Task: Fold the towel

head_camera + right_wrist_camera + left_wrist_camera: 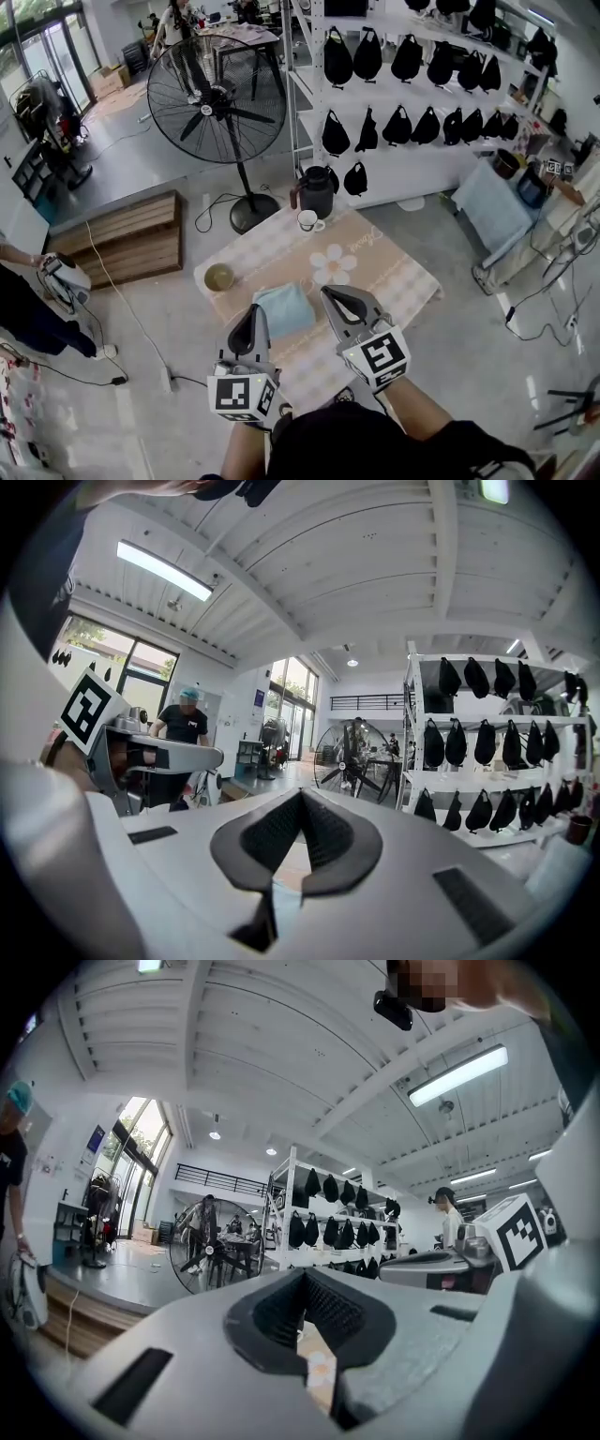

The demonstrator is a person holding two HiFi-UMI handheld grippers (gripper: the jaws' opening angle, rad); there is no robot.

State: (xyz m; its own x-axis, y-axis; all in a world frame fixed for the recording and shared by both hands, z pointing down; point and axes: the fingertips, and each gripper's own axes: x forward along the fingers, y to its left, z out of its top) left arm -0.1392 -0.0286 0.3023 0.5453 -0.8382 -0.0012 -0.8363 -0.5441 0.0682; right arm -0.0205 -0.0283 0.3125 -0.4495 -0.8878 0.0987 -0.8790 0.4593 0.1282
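Holding the left hand-held gripper [253,323] and the right hand-held gripper [337,302] over the near edge of the surface [394,272], I see both pressed together, pinching nothing. Between them the light-blue towel [284,309] lies folded, a bowl [219,277] to its left.

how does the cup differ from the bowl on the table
The cup is white; the bowl is olive-brown. The cup stands at the far edge of the table, beside the dark jug; the bowl sits at the left edge, closer to the towel. The bowl looks wider and lower than the cup. Both stand upright, mouth up.
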